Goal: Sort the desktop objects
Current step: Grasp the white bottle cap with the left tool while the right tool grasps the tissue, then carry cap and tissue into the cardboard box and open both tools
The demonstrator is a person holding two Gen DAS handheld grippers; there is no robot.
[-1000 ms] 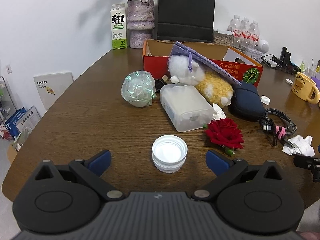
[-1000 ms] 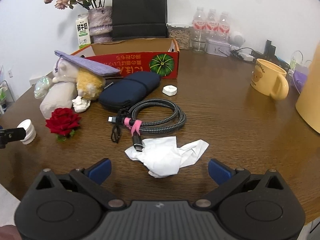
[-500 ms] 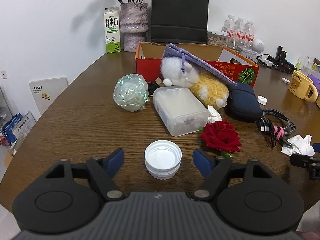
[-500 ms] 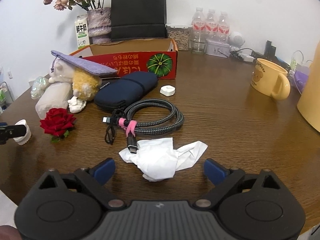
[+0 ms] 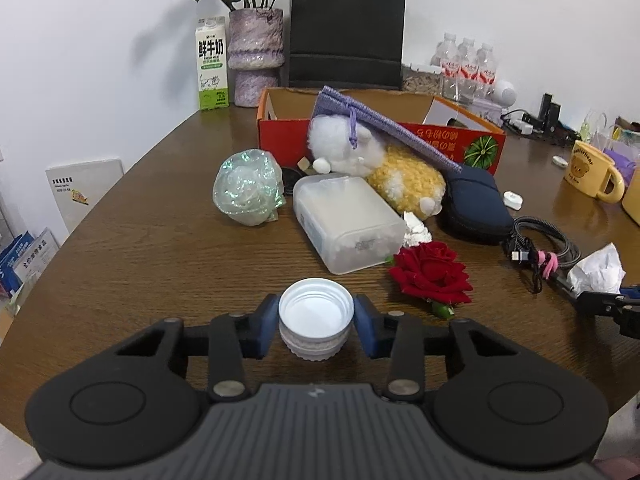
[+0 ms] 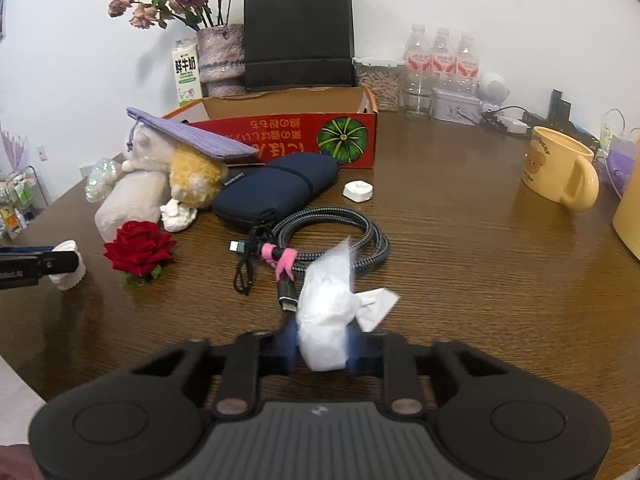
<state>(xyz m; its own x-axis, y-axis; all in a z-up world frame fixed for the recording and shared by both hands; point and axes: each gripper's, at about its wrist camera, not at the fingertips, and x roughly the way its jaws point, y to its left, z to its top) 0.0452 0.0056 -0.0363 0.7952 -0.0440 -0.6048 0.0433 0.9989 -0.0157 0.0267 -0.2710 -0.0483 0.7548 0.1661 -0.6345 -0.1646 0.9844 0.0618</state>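
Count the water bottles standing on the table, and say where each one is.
3: left bottle, middle bottle and right bottle stand in a row by the back wall. Others may be hidden.

Your left wrist view sits low over table (image 5: pixel 120 264), facing wall, close on white cap (image 5: pixel 316 314). Your right wrist view looks same way from further right. Both share red rose (image 5: pixel 434 272) (image 6: pixel 138 250), red box (image 5: pixel 288 132) (image 6: pixel 280 136), black bag (image 5: pixel 346 32) (image 6: pixel 298 32).

Right tongs (image 6: pixel 322 344) clamped on the crumpled tissue (image 6: pixel 326 312), blue pads pressing both sides, its top tilting over the coiled cable (image 6: pixel 332 236). Far left, the left tongs (image 6: pixel 60 262) grip the white cap (image 6: pixel 72 268), just beside the red rose (image 6: pixel 138 250) on the bench (image 6: pixel 480 260).
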